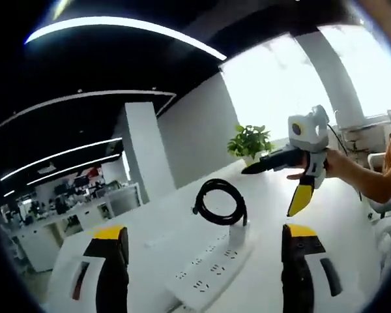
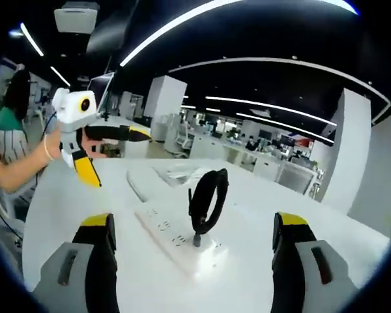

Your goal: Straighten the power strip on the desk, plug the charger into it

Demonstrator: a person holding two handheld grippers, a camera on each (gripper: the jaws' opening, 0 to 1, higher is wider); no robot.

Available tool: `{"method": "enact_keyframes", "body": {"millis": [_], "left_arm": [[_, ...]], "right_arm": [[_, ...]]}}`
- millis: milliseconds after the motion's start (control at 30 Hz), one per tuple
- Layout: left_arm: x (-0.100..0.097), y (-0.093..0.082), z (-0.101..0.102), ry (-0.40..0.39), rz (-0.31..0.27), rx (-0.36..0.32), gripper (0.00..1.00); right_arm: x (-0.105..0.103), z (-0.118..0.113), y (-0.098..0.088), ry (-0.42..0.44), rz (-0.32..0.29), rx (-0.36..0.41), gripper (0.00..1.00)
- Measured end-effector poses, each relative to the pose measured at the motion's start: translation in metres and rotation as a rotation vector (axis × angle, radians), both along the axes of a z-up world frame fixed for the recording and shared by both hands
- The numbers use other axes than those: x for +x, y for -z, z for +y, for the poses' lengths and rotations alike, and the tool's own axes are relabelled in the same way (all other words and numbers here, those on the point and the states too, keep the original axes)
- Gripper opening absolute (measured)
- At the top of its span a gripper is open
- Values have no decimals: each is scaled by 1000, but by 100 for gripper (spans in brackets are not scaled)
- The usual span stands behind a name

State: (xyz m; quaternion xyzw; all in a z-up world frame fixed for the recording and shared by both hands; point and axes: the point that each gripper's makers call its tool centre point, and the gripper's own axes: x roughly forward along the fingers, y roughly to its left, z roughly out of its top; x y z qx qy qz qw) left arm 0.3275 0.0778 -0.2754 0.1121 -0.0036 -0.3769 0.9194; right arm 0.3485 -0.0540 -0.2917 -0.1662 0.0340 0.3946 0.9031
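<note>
Here, power strip (image 1: 212,267) between open tongs (image 1: 205,244).

power strip (image 1: 212,267) white | cable (image 1: 220,202) blk | gripper (image 1: 205,274) tips yellow/blk

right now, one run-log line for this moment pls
left tongs: open, empty | right tongs: open, empty | power strip: on desk, untouched | coiled black cable: at strip's end | charger: not identified
</note>
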Motion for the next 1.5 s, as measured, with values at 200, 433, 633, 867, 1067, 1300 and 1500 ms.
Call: {"method": "enact_keyframes", "body": {"millis": [200, 433, 633, 867, 1067, 1300, 1500], "left_arm": [[-6, 2, 12, -49, -3, -12, 99], [-14, 11, 25, -77, 42, -54, 99], [-24, 16, 31, -113, 49, -64, 99], [-42, 18, 32, -114, 60, -103, 99], [-57, 13, 29, -119, 40, -110, 99], [-71, 19, 37, -159, 33, -141, 99], [-86, 36, 47, -202, 58, -181, 99]], "right_arm": [[-11, -5, 5, 9, 3, -4, 100], [-24, -17, 9, 59, 23, 1, 100], [-41, -21, 11, 62, 39, 37, 99], [-55, -25, 10, 76, 30, 38, 99], [-69, -28, 8, 76, 23, 59, 99], [-86, -39, 15, 106, 18, 87, 98], [-96, -53, 30, 155, 37, 113, 98]]}}
